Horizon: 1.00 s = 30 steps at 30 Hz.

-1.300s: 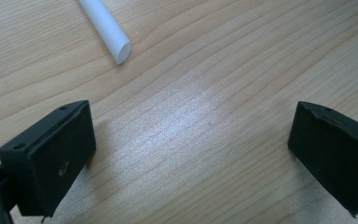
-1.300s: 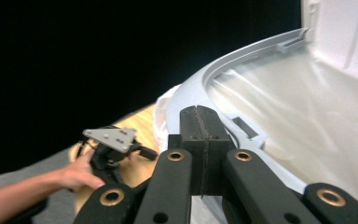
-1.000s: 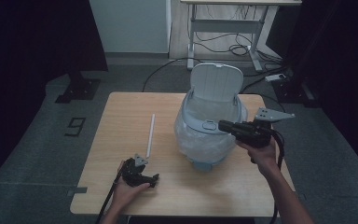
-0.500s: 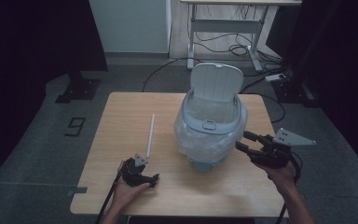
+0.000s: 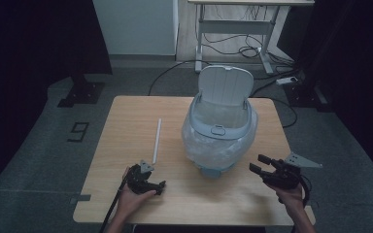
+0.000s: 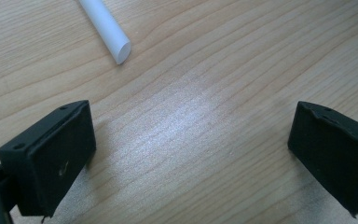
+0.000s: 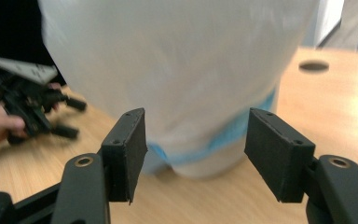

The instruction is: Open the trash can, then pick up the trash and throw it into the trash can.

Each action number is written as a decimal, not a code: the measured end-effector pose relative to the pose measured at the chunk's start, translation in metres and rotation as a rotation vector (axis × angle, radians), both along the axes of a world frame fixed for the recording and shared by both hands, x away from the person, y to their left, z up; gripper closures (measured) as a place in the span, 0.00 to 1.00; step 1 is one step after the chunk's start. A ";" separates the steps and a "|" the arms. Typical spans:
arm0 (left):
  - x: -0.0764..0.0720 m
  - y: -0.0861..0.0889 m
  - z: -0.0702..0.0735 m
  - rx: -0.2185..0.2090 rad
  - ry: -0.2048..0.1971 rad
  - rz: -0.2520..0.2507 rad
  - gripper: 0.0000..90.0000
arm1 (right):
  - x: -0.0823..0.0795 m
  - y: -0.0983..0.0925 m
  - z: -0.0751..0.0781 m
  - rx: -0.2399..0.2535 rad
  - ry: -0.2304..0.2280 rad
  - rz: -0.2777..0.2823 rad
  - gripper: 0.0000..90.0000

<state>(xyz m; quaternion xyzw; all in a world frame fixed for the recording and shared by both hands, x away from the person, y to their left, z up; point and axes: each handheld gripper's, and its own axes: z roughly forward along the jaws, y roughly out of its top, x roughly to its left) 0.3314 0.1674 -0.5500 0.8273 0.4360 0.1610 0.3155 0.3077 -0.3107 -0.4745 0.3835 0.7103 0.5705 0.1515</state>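
A small bin [image 5: 219,131] stands on the table [image 5: 126,121], right of the middle, toward the far edge. Its lid [image 5: 225,86] is tipped up and back, upright behind the mouth. A clear bag [image 5: 196,141] lines it and is pulled down over the outside, so the body looks cloudy white; a pale blue band shows at the rim and again near the foot. In the right tool view the bagged bin [image 7: 177,70] is close ahead, its blue-edged foot resting on the table.

The right tool [image 5: 261,164] is at the near right part of the table, just beside the bin's lower right side and apart from it, pointing left toward it. Its jaws have just been opening and now stand spread, with nothing between them; the right tool view shows the two black pads [image 7: 128,149] wide apart with the bin's foot beyond the gap, not touched. A grey three-cornered plate [image 5: 302,161] sits on top of this tool.

The left tool [image 5: 158,186] rests low near the front left of the table, held in the person's left hand [image 5: 131,199], well apart from the bin. Its jaws are spread too, with bare wood between them in the left tool view.

A white tube [image 5: 157,141] lies on the table left of the bin, running from the far side toward the left tool. Its near end [image 6: 121,49] is just ahead of the left tool's jaws and clear of them.
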 end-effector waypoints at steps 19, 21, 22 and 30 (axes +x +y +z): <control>-0.005 0.001 0.002 0.015 -0.029 0.050 0.04 | 0.001 -0.003 -0.025 -0.060 0.045 -0.021 0.40; -0.006 0.002 0.005 0.012 -0.046 0.058 0.06 | 0.000 -0.004 -0.028 -0.063 0.052 -0.023 0.40; -0.007 0.003 0.007 0.000 -0.055 0.065 0.06 | 0.000 -0.004 -0.028 -0.063 0.055 -0.026 0.40; -0.008 0.009 0.020 -0.060 -0.101 0.099 0.14 | 0.001 -0.005 -0.036 -0.075 0.084 -0.027 0.40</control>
